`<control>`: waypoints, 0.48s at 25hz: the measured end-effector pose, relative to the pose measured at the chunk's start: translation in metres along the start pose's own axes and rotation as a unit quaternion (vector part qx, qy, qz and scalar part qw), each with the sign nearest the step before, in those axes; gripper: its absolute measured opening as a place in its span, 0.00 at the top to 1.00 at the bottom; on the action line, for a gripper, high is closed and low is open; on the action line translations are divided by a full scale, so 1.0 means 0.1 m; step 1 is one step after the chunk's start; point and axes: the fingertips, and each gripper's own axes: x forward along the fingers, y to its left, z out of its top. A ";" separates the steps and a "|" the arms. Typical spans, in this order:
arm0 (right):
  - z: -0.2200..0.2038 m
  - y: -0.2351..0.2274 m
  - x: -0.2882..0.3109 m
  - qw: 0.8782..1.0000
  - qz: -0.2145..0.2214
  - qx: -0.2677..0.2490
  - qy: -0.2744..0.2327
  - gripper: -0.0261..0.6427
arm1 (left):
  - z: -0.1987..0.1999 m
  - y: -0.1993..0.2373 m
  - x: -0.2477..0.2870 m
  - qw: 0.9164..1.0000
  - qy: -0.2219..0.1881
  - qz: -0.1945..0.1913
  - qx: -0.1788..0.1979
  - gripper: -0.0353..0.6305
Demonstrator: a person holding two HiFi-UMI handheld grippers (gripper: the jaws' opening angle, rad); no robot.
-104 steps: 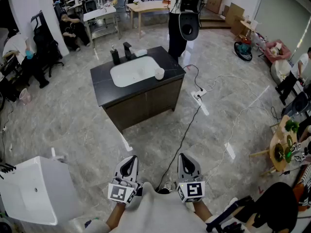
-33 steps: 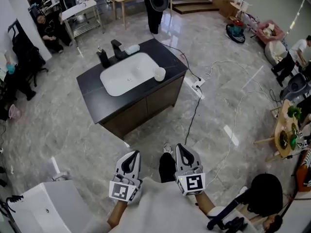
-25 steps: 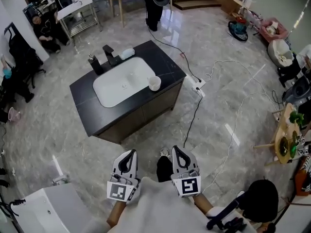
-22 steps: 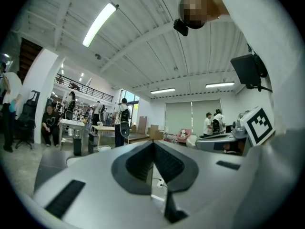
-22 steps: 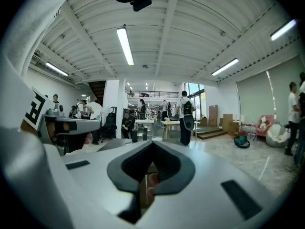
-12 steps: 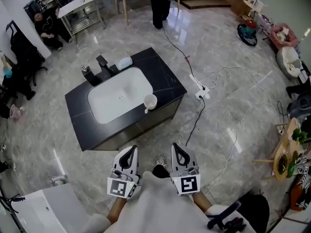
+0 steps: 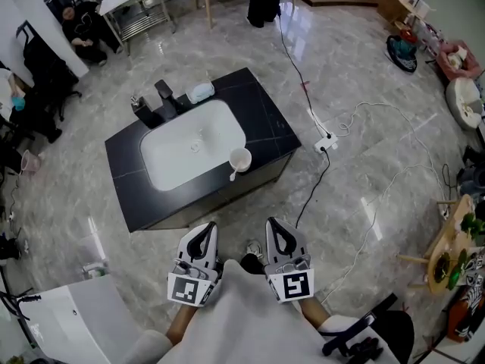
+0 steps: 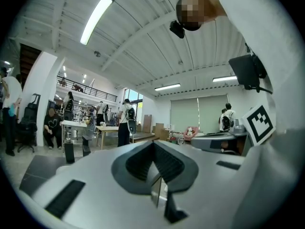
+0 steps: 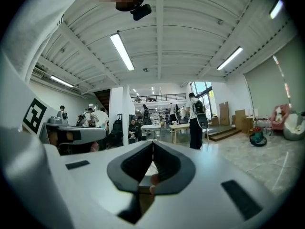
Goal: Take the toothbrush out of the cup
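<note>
glossy grey marble floor (image 7: 364,173); black vanity (image 7: 261,123) with white basin (image 7: 189,146).

The floor (image 7: 364,67) is grey stone with thin pale lines in it. The cabinet (image 7: 261,116) has a black top and dark brown sides. The sink (image 7: 189,146) in it is white. The cup (image 7: 240,158) is white, and the toothbrush (image 7: 233,175) looks white too. The tap (image 7: 164,93) and the soap bottle (image 7: 141,108) are black. 1 black cable (image 7: 309,201) runs to a white power strip (image 7: 326,140). The left gripper (image 7: 203,232) and the right gripper (image 7: 274,230) are pale grey with black pads (image 8: 167,162). Each has 1 cube (image 7: 187,290) with black and white squares.
</note>
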 end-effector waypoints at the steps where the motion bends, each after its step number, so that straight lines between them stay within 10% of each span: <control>1: 0.03 0.01 0.03 1.000 -0.001 0.005 -0.010 0.95 | -0.01 0.02 0.00 1.000 0.002 0.000 -0.002 0.95; 12: 0.00 0.23 0.27 0.999 -0.040 0.012 -0.014 0.95 | -0.11 0.28 -0.02 0.999 0.017 -0.027 -0.040 0.95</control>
